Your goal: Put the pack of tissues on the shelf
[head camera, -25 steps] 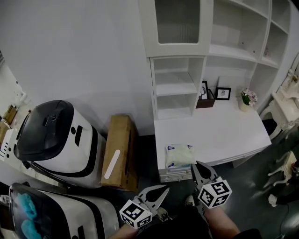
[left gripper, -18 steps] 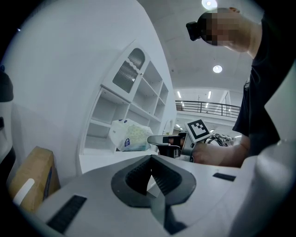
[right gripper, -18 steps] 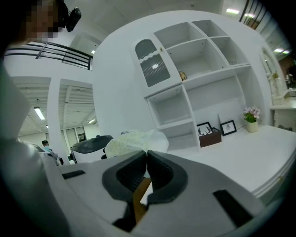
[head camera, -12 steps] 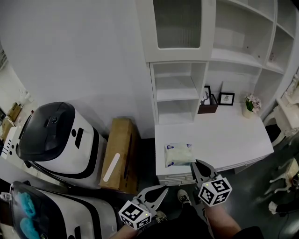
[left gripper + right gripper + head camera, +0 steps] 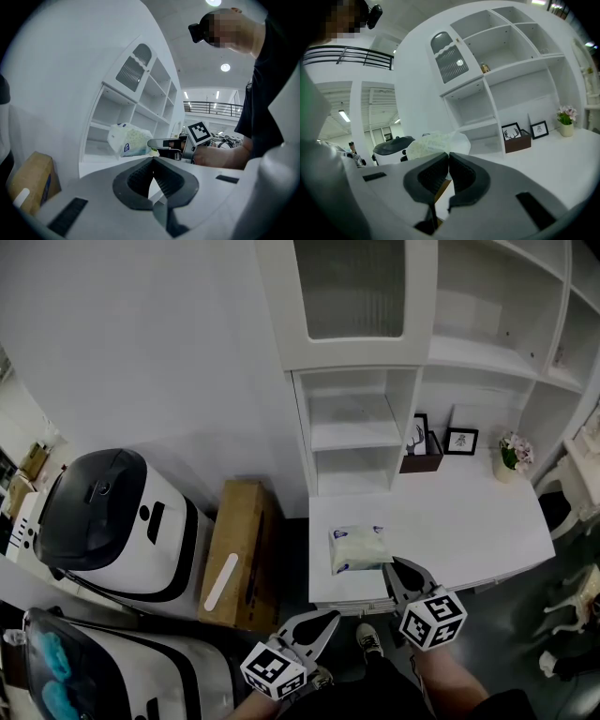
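Since both pairs of jaws are pressed together with nothing between them, no grasp has begun. The right gripper (image 5: 396, 566) has its tips meeting at the near edge of the white desk (image 5: 469, 517). The left gripper (image 5: 327, 619) is likewise closed and empty, and sits lower and to the left of the right one, off the desk.

The pack of tissues (image 5: 360, 548) lies flat on the desk just ahead of the right gripper's tips and slightly to their left. Seen from the left gripper, it is ahead and to the right. In the right gripper view it fills the space directly beyond the closed jaws, apart from them.

The step in hand looks like the approach to the pick-up. The next move would call for the right jaws to spread, advance around the soft pack and close on it. It must then go up to the shelf (image 5: 352, 420), whose open compartments stand well beyond the pack, straight ahead of the grippers.

Both forearms enter from the bottom of the head view, held low and close to the body. The marker cubes face upward. The right gripper points forward; the left angles forward and to the right.
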The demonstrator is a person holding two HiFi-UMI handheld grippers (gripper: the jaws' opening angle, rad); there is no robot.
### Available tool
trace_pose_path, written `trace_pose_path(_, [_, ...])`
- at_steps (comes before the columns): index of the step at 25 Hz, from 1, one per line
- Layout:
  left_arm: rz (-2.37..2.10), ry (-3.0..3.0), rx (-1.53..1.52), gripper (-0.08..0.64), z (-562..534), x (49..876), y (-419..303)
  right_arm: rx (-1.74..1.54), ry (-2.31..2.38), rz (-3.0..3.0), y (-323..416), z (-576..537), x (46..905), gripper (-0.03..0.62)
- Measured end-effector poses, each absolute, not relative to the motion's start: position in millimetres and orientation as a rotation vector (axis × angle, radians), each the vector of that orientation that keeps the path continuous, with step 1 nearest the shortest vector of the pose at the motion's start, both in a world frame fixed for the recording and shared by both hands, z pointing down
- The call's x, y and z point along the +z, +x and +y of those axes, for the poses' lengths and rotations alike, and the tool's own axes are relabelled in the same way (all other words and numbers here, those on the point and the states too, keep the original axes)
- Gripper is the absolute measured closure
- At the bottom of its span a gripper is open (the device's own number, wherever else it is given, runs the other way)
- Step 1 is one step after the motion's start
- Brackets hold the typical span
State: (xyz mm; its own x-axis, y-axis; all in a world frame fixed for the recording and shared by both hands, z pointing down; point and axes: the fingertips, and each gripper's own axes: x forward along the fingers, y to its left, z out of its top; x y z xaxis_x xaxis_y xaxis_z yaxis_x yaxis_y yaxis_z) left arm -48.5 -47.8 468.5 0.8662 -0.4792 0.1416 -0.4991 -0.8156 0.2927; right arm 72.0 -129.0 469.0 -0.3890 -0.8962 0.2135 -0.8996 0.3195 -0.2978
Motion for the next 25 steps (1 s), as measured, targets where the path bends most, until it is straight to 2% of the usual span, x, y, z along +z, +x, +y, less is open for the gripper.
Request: trace_pose_path(25, [-0.822,2.736,0.034,0.555,-122,446,-3,0.551,1.643,-2.598,103,-215,457,0.585])
